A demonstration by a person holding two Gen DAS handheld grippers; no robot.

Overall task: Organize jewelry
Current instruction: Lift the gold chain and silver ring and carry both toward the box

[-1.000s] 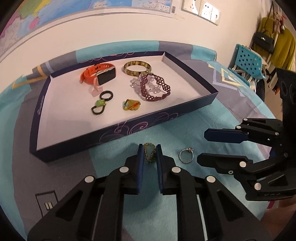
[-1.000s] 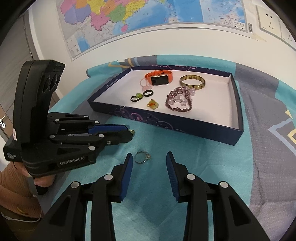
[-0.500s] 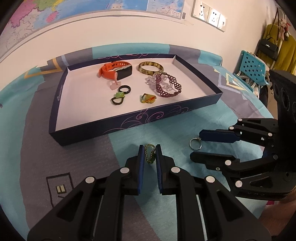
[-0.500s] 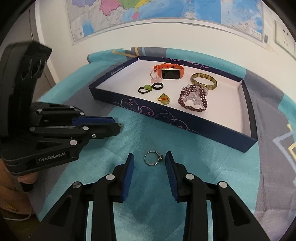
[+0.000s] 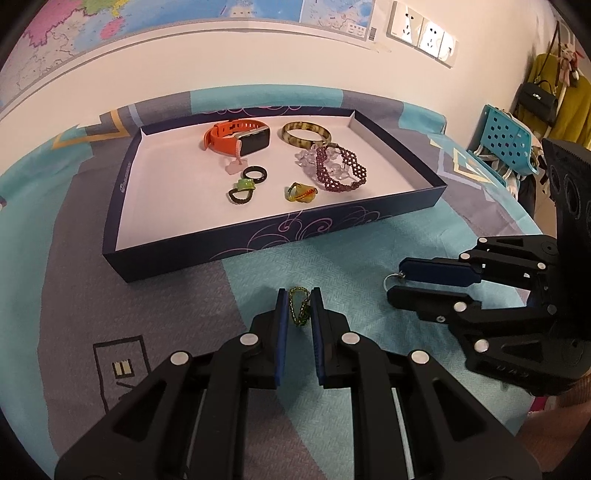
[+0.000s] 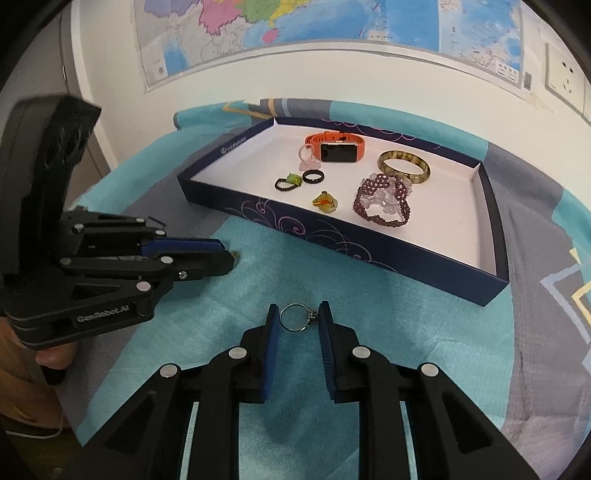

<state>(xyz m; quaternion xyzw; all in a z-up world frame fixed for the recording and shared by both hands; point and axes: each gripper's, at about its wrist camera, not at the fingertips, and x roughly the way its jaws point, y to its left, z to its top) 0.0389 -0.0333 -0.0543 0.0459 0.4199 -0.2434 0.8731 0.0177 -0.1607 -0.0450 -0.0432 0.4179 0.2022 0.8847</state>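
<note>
My left gripper is shut on a small green beaded ring and holds it above the cloth, in front of the navy tray. My right gripper is shut on a silver ring with a small stone, also lifted. The tray holds an orange smartwatch, a tortoiseshell bangle, a maroon beaded bracelet, a black ring and other small rings. Each gripper shows in the other's view: the right gripper, the left gripper.
The table wears a teal and grey patterned cloth. A wall with a map and sockets stands behind the tray. A blue chair and hanging bags are at the far right.
My right gripper has closed on the silver ring and lifted it off the cloth. Both grippers have risen and drawn back from the tray, the left still holding the green ring.
</note>
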